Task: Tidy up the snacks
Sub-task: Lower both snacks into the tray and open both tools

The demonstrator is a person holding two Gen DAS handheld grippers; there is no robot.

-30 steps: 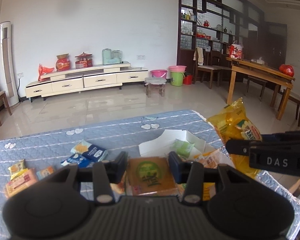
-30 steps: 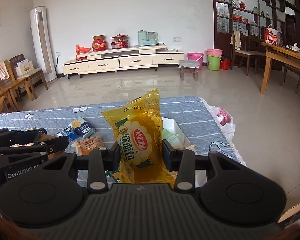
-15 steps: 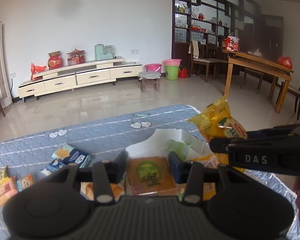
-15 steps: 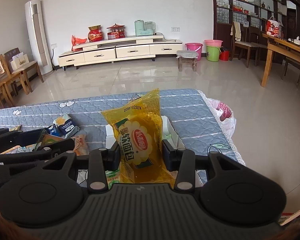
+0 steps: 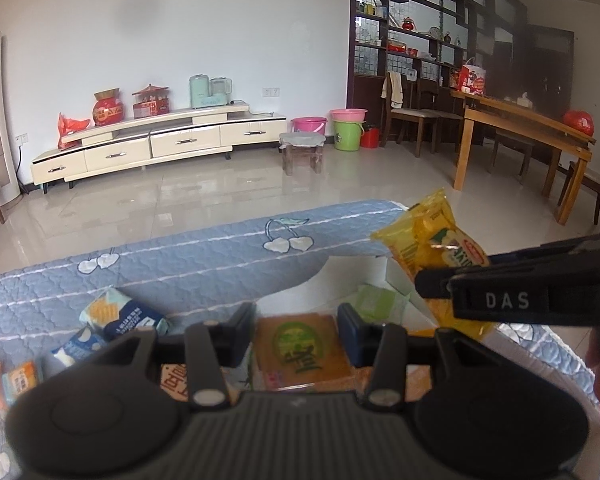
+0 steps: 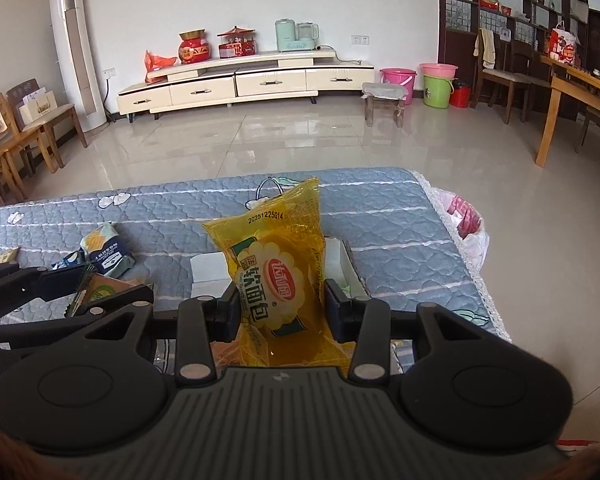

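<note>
My left gripper (image 5: 296, 328) is shut on a flat brown snack packet with a green round label (image 5: 300, 350), held just above the white open box (image 5: 340, 276). My right gripper (image 6: 280, 310) is shut on a yellow soft-bread bag (image 6: 278, 264), upright over the same white box (image 6: 336, 256). The bag also shows at the right of the left wrist view (image 5: 432, 248), with the right gripper (image 5: 432, 284) beside it. The left gripper (image 6: 100, 284) with its packet shows at the left of the right wrist view.
The box sits on a blue quilted table cover (image 5: 204, 256). Blue-and-white snack packets (image 5: 120, 316) and small orange ones (image 5: 16, 376) lie at the left. The table's right edge (image 6: 456, 240) drops to the floor, with a plastic bag (image 6: 468, 224) beside it.
Both grippers have moved right and forward over the table toward the white box, each still holding its snack. The loose packets have slid left in both views.
</note>
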